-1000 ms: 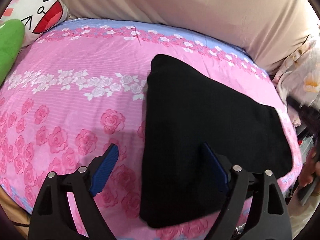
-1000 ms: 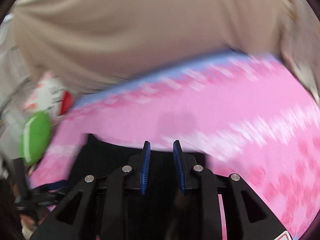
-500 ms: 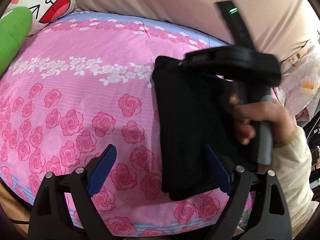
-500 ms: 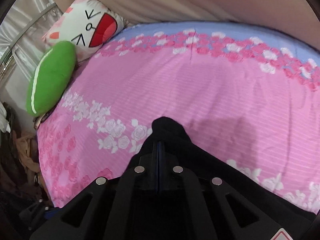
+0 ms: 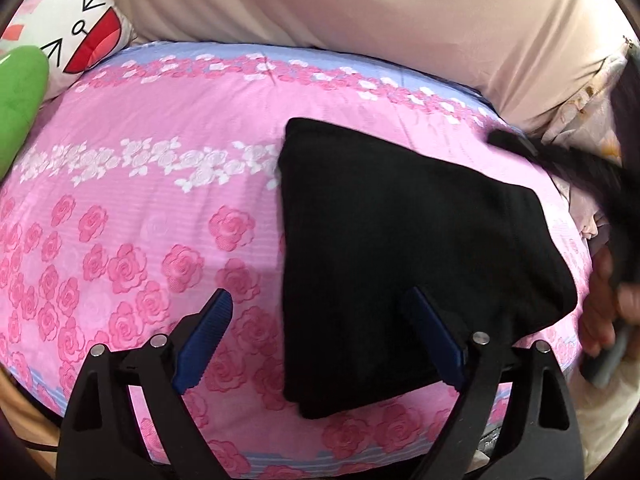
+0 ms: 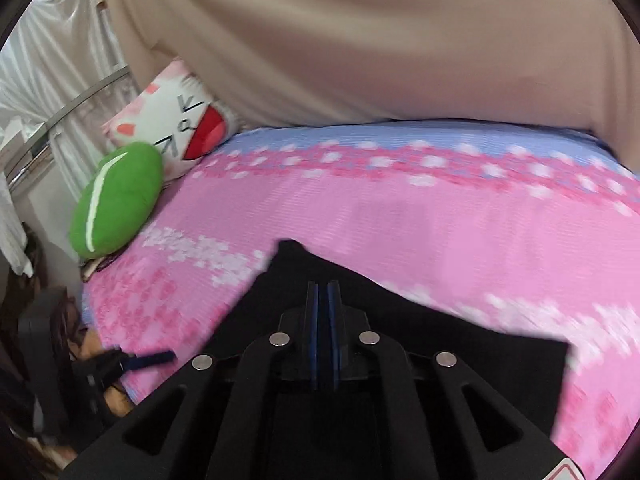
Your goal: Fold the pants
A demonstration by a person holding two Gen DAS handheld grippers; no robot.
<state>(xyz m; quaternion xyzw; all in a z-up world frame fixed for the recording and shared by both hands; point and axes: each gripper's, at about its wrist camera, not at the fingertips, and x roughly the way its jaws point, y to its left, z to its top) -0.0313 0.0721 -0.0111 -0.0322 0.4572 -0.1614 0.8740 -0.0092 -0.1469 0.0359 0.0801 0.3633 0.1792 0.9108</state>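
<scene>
The left gripper (image 5: 320, 340) stands wide apart and empty at lower centre, the right gripper (image 6: 323, 300) nearly closed with nothing visibly clamped, above the folded black pants (image 5: 392, 248) lying centre-right on the pink bedspread (image 5: 140, 208).

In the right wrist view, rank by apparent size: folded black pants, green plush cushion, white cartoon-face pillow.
1. Folded black pants, partly hidden by the gripper.
2. Green plush cushion.
3. White cartoon-face pillow, partly covered, so 2 versus 3 is unsure.

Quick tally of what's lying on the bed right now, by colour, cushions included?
Black: 1, the folded pants
Green: 1, the green cushion
White with red mouth: 1, the cartoon-face pillow
Total: 3, all on the pink floral bedspread
</scene>
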